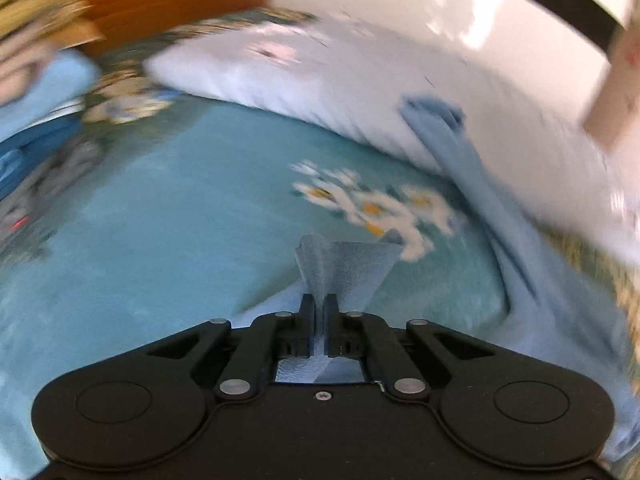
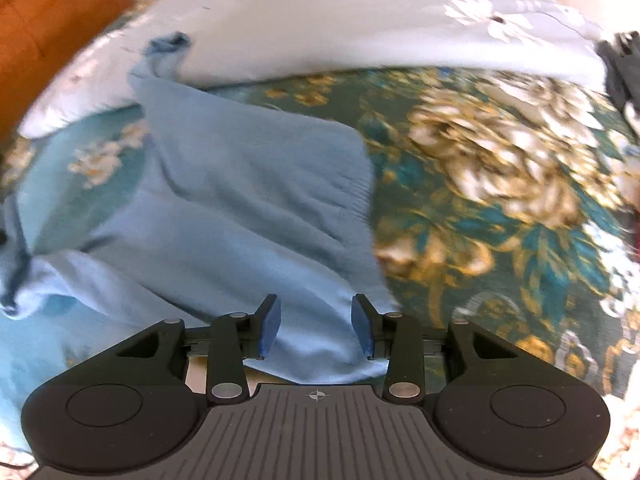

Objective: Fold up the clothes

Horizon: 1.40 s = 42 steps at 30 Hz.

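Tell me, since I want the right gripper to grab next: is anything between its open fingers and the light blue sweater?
Nothing visible is. The right gripper hangs open directly over the light blue sweater, with only bare knit below and between its fingers. The left gripper is shut on a fold of the same sweater.

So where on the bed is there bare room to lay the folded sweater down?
Bare teal bedspread lies between the white pillow and the left gripper. Floral spread right of the blue sweater is also bare. A clothes pile crowds the far left.
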Tool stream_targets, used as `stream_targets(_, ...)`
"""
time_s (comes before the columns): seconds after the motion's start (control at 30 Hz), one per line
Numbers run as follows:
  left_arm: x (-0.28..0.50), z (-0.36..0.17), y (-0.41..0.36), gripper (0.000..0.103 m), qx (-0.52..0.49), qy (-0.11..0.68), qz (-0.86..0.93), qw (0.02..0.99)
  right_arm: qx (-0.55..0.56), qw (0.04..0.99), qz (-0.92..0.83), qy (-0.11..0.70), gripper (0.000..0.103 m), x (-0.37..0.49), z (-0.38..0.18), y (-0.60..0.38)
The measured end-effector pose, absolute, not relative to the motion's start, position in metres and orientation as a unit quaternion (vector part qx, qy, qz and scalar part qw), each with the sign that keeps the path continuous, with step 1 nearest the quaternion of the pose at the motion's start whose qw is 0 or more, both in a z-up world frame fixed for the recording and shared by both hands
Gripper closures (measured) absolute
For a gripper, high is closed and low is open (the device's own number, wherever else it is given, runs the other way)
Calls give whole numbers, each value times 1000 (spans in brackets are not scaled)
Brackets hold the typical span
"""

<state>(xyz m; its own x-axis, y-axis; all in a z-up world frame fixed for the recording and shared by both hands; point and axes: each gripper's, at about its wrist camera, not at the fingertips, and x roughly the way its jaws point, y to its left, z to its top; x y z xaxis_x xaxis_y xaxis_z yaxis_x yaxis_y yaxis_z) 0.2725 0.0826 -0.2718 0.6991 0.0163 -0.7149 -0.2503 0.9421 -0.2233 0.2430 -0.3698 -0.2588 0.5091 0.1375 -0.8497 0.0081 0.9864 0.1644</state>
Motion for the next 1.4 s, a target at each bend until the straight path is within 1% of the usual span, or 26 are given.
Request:
stream_targets(0.13, 223, -265, 123, 101, -206, 360, 132, 900, 80, 865, 132, 478, 68, 259, -257, -331)
stream_targets(0.37, 154, -303, 173, 100, -297, 383, 252, 838, 22, 838, 284, 465, 68, 302, -279, -242)
stream_targets(0.47, 136, -302, 179, 100, -327, 379, 270, 823, -3, 822, 321, 471, 68, 321, -289, -215)
stream_targets(0.5, 135, -300, 179, 99, -331, 378, 266, 823, -11, 815, 332, 474, 68, 326, -292, -207)
stream_targets(0.53, 136, -297, 178, 95, -335, 376, 260, 824, -18, 809, 338, 481, 68, 330, -296, -200)
stream_targets(0.6, 144, -292, 177, 88, -339, 370, 245, 829, -31, 797, 347, 493, 68, 334, -303, -189)
stream_targets(0.63, 152, -289, 177, 81, -342, 368, 236, 832, -35, 793, 353, 496, 68, 332, -305, -185)
stream_targets(0.67, 161, -287, 177, 77, -341, 370, 228, 834, -38, 788, 359, 499, 76, 331, -306, -182)
stream_targets(0.7, 169, -285, 178, 77, -337, 371, 221, 836, -42, 783, 365, 502, 83, 329, -307, -178)
stream_targets(0.73, 178, -284, 178, 77, -327, 374, 215, 841, -45, 780, 373, 500, 93, 325, -305, -176)
stream_targets(0.77, 188, -282, 177, 74, -312, 379, 208, 846, -48, 779, 380, 496, 96, 320, -302, -175)
stream_targets(0.83, 209, -282, 176, 69, -289, 394, 198, 850, -53, 772, 405, 486, 97, 305, -295, -173)
stream_targets(0.9, 228, -284, 175, 68, -272, 411, 191, 849, -74, 761, 426, 483, 97, 288, -291, -171)
stream_targets(0.93, 236, -286, 175, 65, -271, 418, 192, 845, -89, 755, 435, 482, 97, 278, -291, -169)
stream_targets(1.03, 261, -296, 177, 63, -277, 441, 204, 829, -121, 737, 453, 488, 97, 255, -296, -161)
stream_targets(1.17, 290, -303, 173, 57, -303, 463, 225, 802, -150, 721, 466, 490, 97, 233, -304, -153)
stream_targets(1.23, 301, -307, 171, 56, -303, 475, 243, 790, -161, 722, 466, 485, 97, 227, -305, -152)
stream_targets(1.4, 324, -320, 167, 57, -287, 518, 294, 750, -136, 748, 455, 464, 97, 234, -289, -161)
